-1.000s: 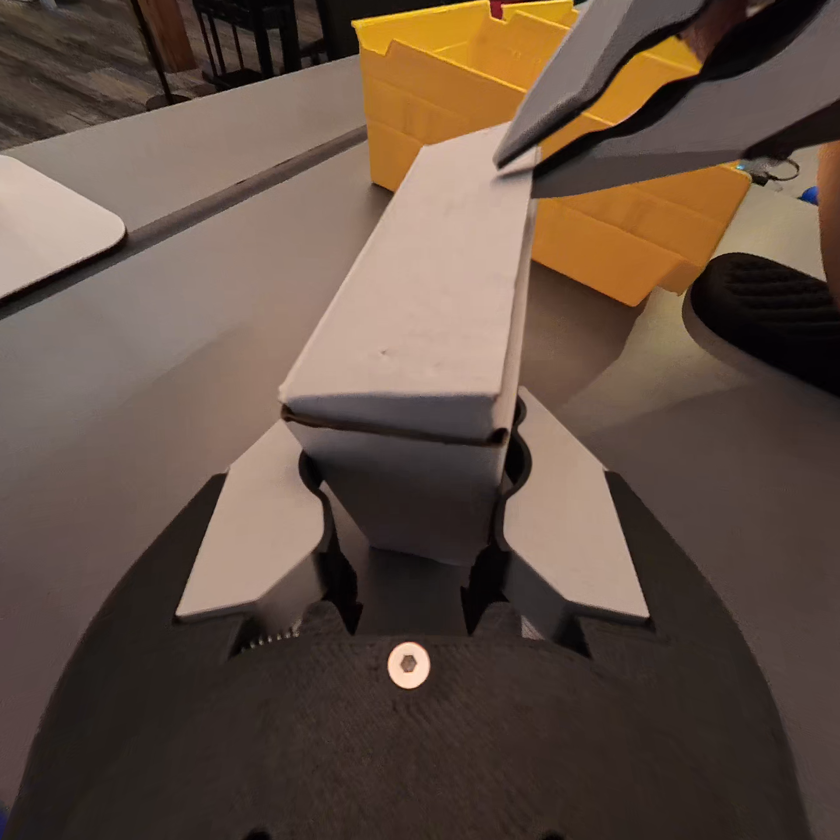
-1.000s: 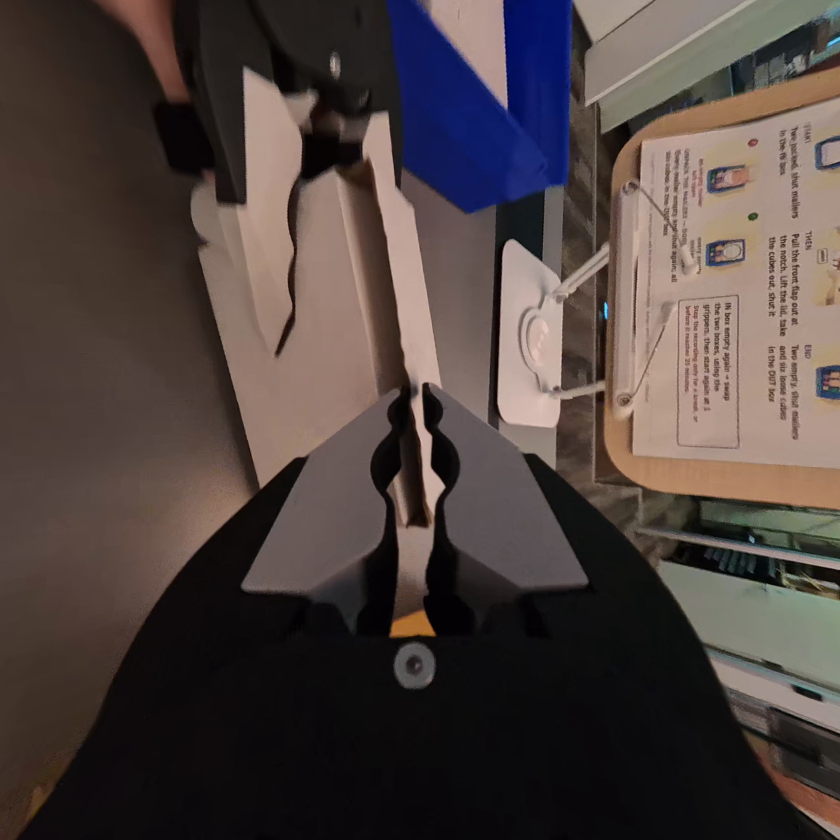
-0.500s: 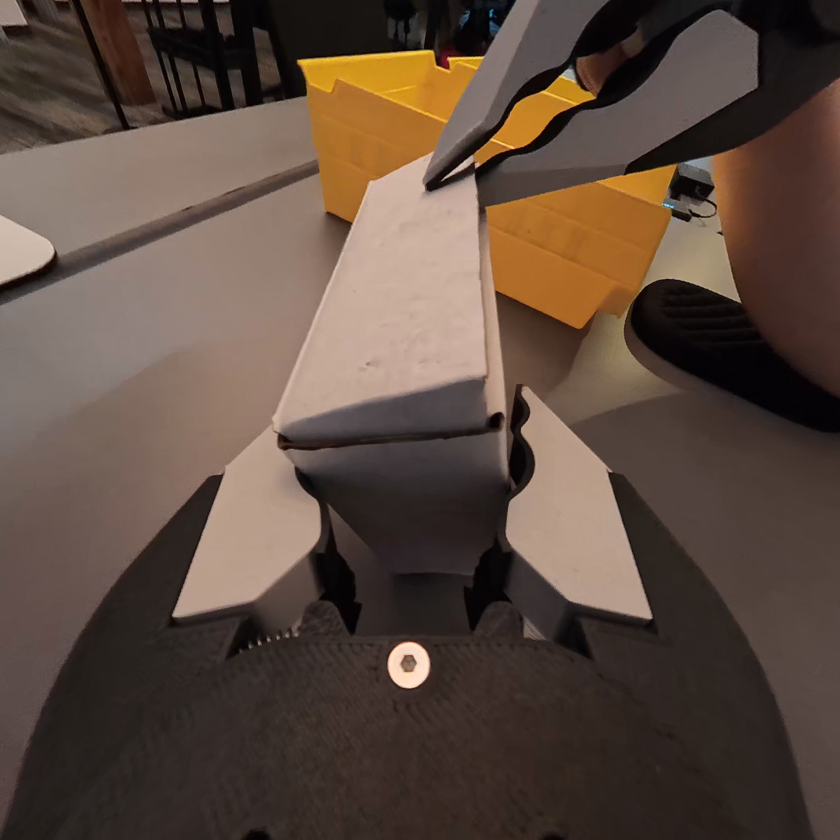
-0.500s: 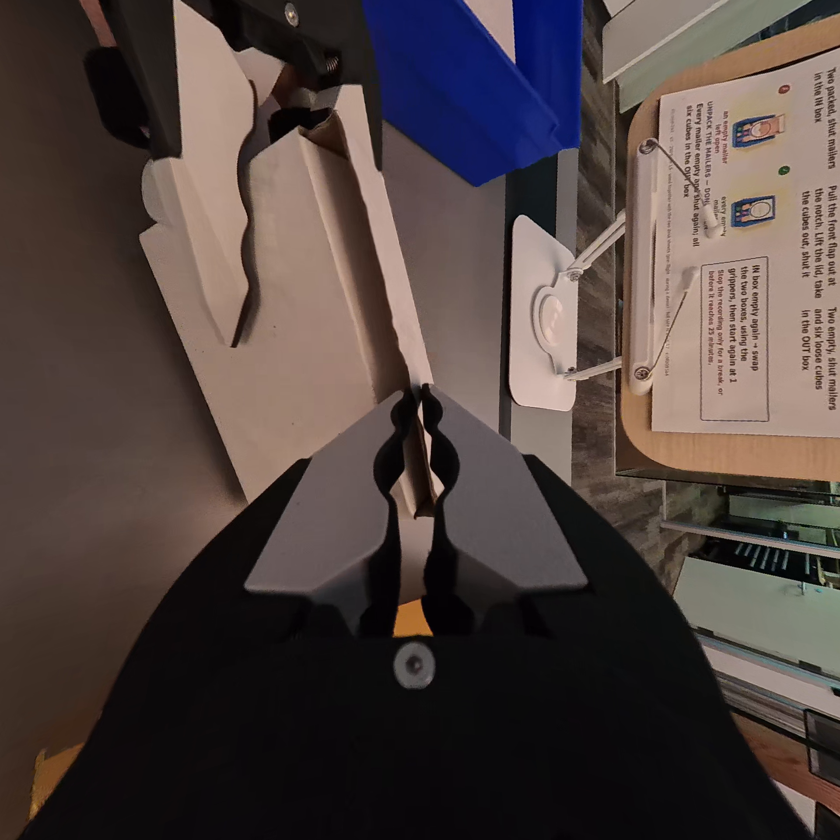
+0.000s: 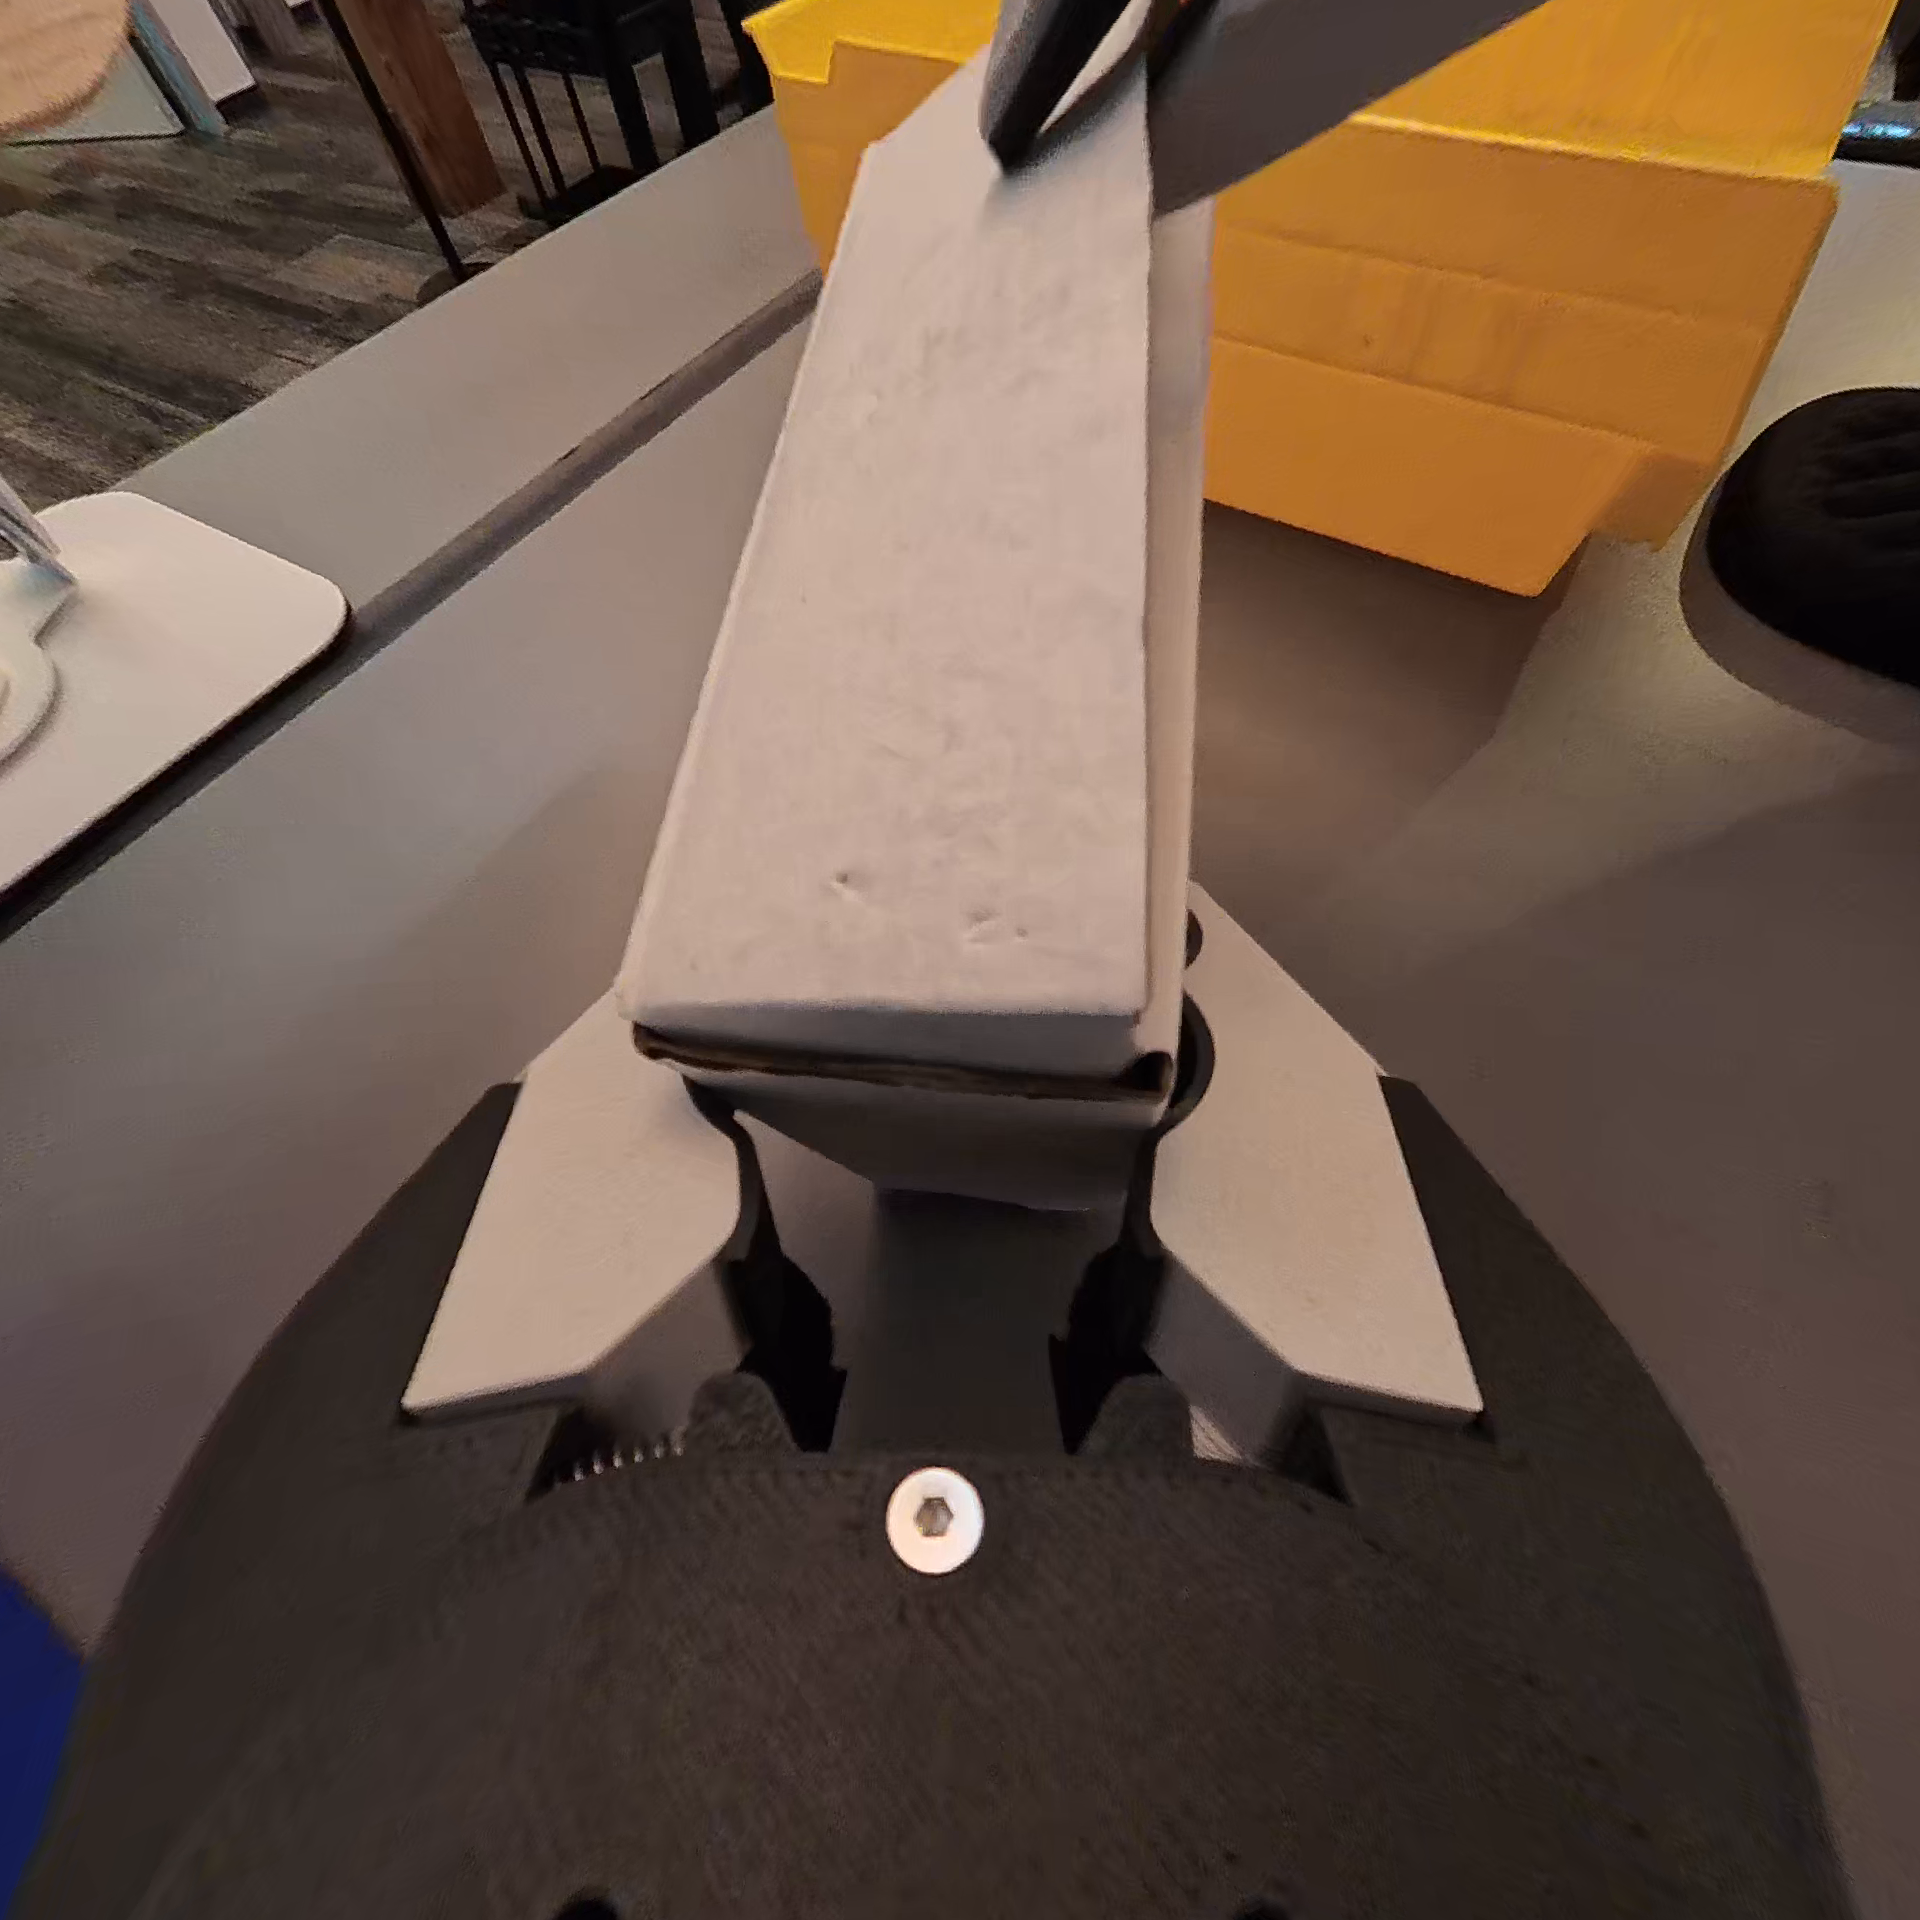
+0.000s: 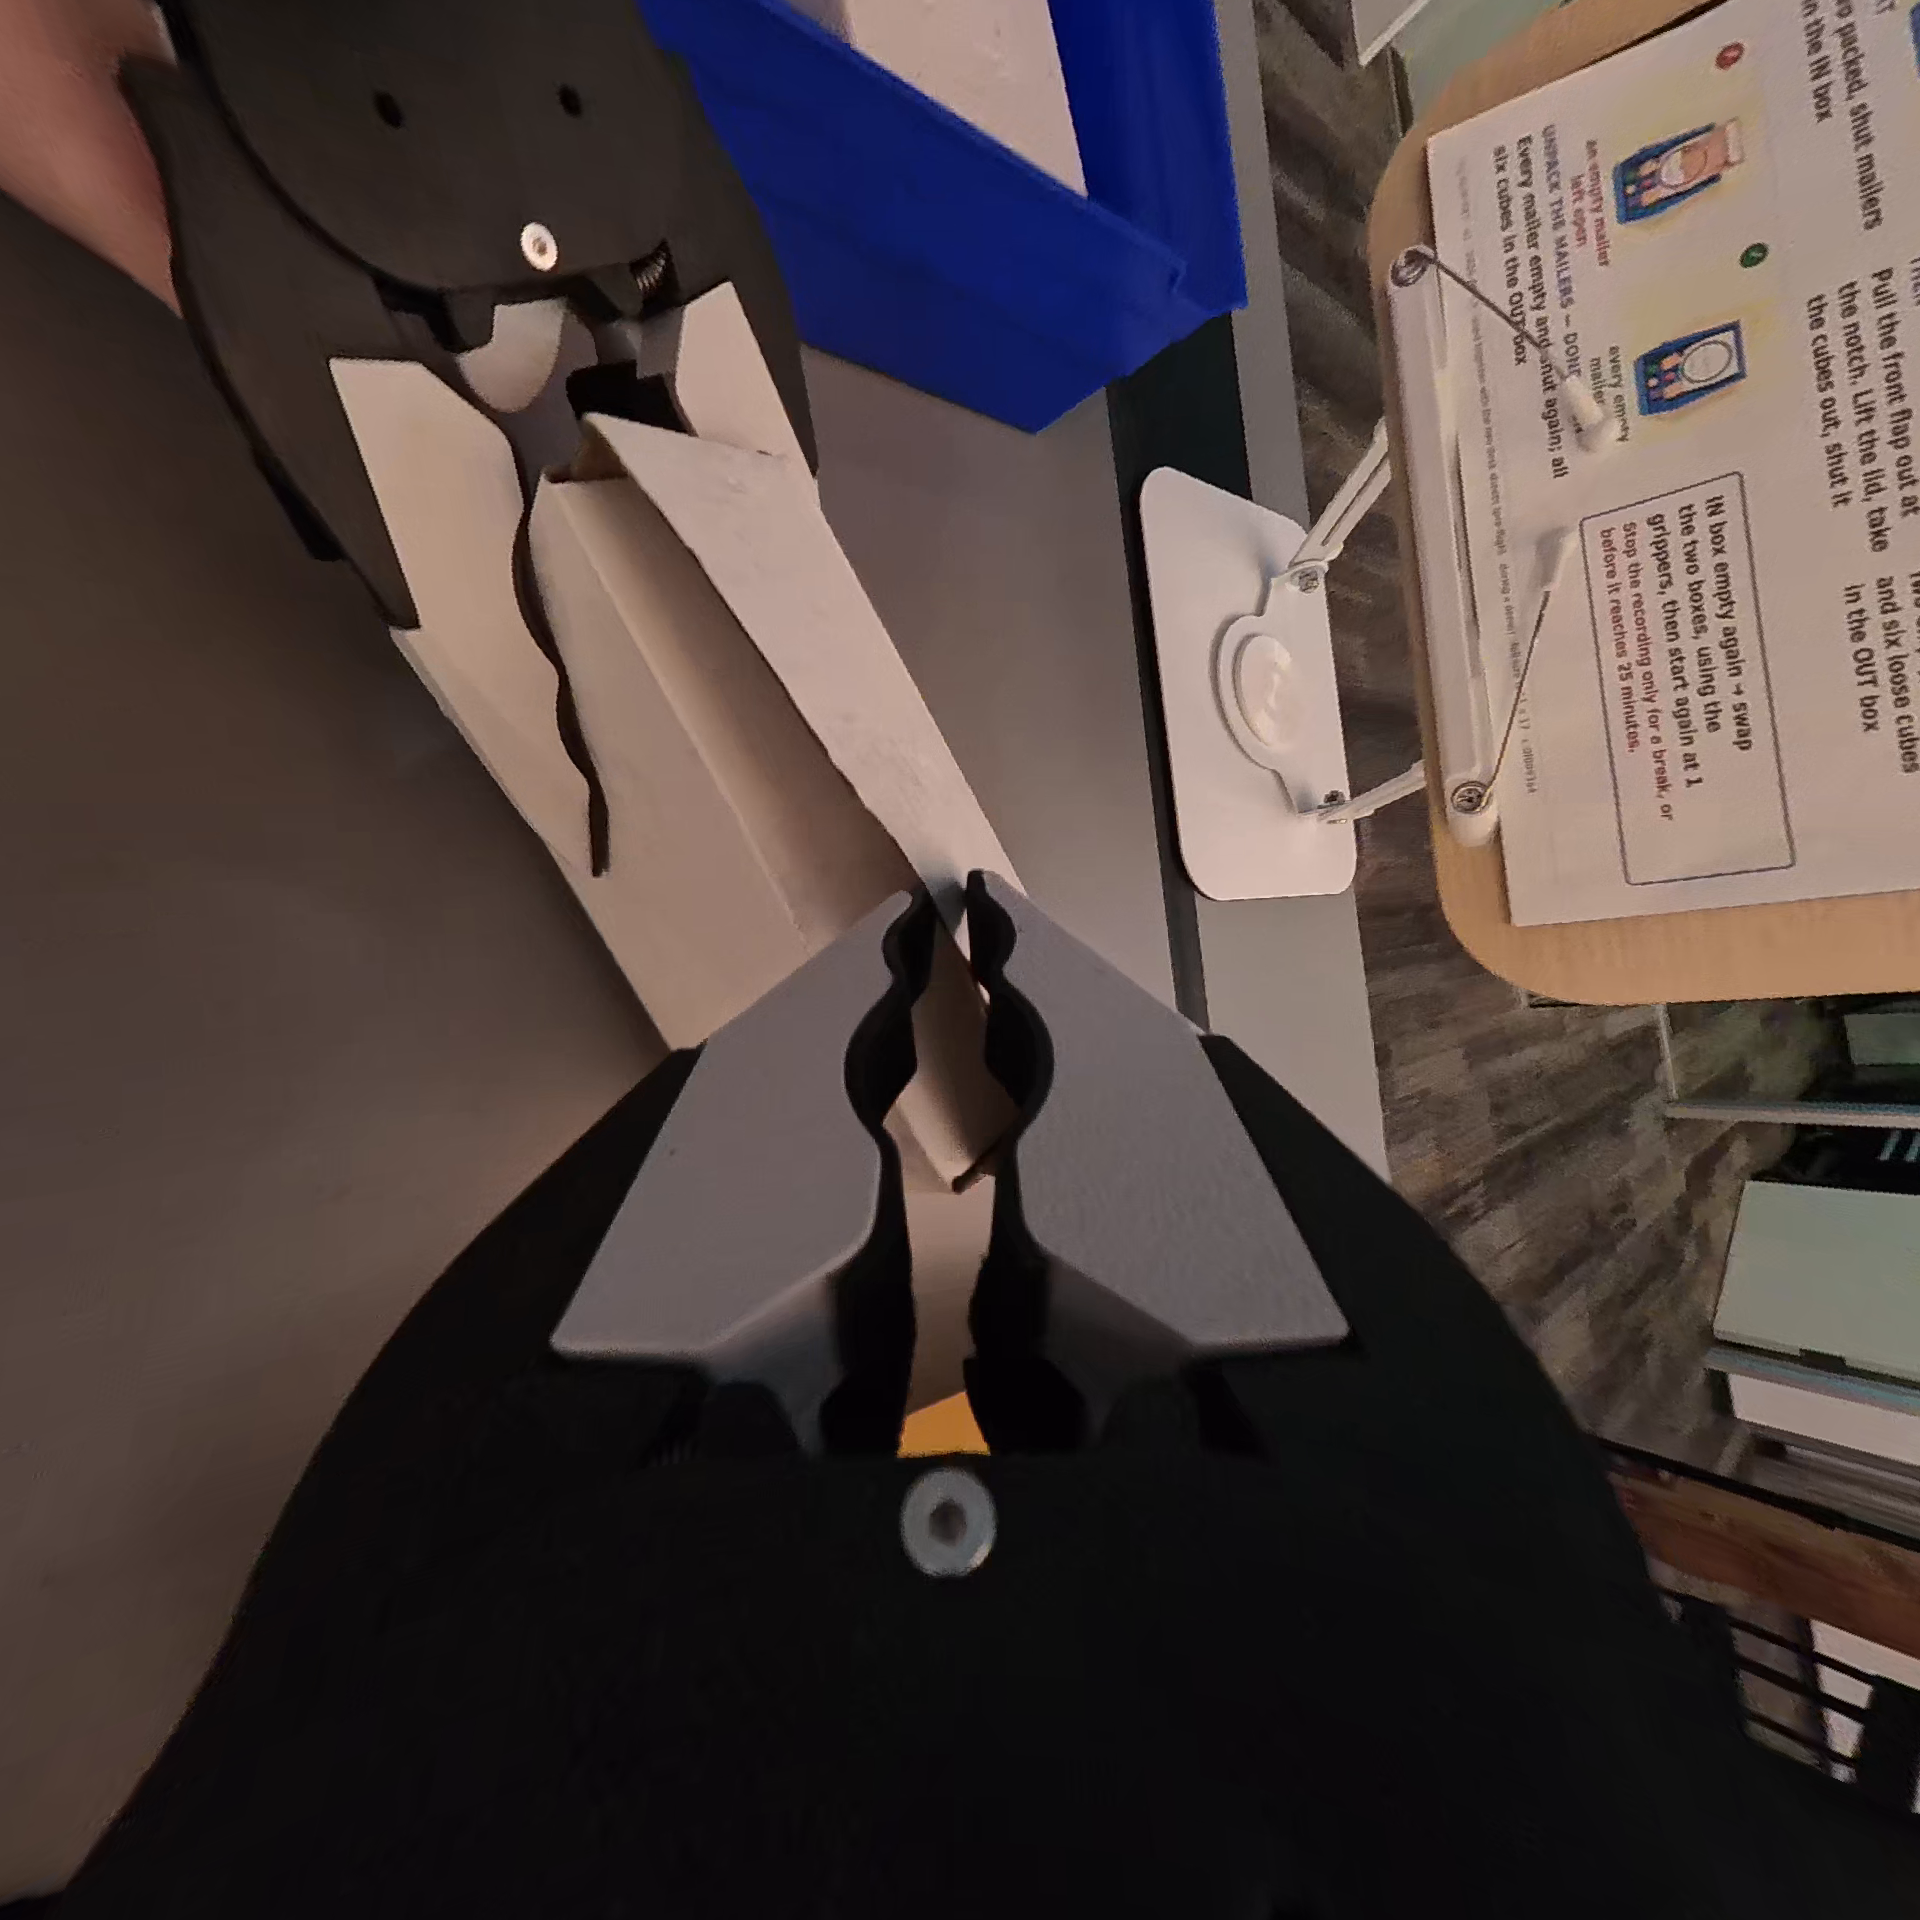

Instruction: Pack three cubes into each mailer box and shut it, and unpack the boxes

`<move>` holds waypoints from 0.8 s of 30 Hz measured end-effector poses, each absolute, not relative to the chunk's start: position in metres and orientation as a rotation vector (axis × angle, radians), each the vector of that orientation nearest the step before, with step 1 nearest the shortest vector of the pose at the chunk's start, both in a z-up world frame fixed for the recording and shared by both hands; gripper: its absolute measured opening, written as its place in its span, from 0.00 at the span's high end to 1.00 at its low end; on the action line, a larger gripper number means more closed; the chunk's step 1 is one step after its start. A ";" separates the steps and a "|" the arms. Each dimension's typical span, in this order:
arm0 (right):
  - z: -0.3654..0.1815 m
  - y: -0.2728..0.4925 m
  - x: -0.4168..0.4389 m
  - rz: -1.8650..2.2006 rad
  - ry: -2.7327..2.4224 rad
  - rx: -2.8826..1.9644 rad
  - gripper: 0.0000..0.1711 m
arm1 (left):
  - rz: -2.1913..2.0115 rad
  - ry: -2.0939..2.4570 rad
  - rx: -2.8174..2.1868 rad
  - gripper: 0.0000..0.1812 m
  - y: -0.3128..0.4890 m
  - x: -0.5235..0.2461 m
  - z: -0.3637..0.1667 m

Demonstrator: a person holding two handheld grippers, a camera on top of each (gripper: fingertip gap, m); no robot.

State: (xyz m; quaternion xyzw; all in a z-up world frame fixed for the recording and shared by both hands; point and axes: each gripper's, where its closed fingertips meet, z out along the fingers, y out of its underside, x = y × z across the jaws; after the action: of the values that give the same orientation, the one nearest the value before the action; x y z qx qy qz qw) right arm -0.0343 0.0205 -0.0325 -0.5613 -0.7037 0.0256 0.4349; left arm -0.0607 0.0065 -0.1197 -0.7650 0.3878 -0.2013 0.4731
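Note:
A long white mailer box (image 5: pixel 935 623) is held between both grippers above the grey table (image 5: pixel 312 987). My left gripper (image 5: pixel 914 1039) is shut on its near end, one finger on each side wall. My right gripper (image 6: pixel 945 904) is shut on a thin cardboard edge at the box's other end (image 6: pixel 748 665). It shows at the top of the left wrist view (image 5: pixel 1081 125). The left gripper shows at the upper left of the right wrist view (image 6: pixel 707 727). The lid lies down on the box. No cubes are in view.
A yellow bin (image 5: pixel 1455 312) stands just behind the box. A blue bin (image 6: pixel 935 208) stands behind the left gripper. A white stand base (image 6: pixel 1247 686) and a clipboard with an instruction sheet (image 6: pixel 1662 520) are off the table edge. A black rounded object (image 5: pixel 1818 540) lies at the right.
Both grippers keep their hold. The box has swung round between them and moved closer to the yellow bin. In the right wrist view it now runs more diagonally.

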 end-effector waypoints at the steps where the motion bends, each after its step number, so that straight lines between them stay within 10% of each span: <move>1: -0.031 0.020 -0.035 0.088 -1.737 -1.426 0.96 | -0.477 0.953 -1.872 0.57 0.007 -0.062 -0.119; 24: -0.035 -0.019 -0.067 0.208 -1.838 -1.339 0.97 | -0.319 1.146 -1.790 0.57 -0.010 -0.046 -0.125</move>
State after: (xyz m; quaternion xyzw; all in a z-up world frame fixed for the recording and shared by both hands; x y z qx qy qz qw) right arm -0.0672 -0.0186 -0.0349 -0.5332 -0.7320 0.0830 0.4159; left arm -0.0458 -0.0101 -0.1250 -0.7324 0.4690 -0.1304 0.4761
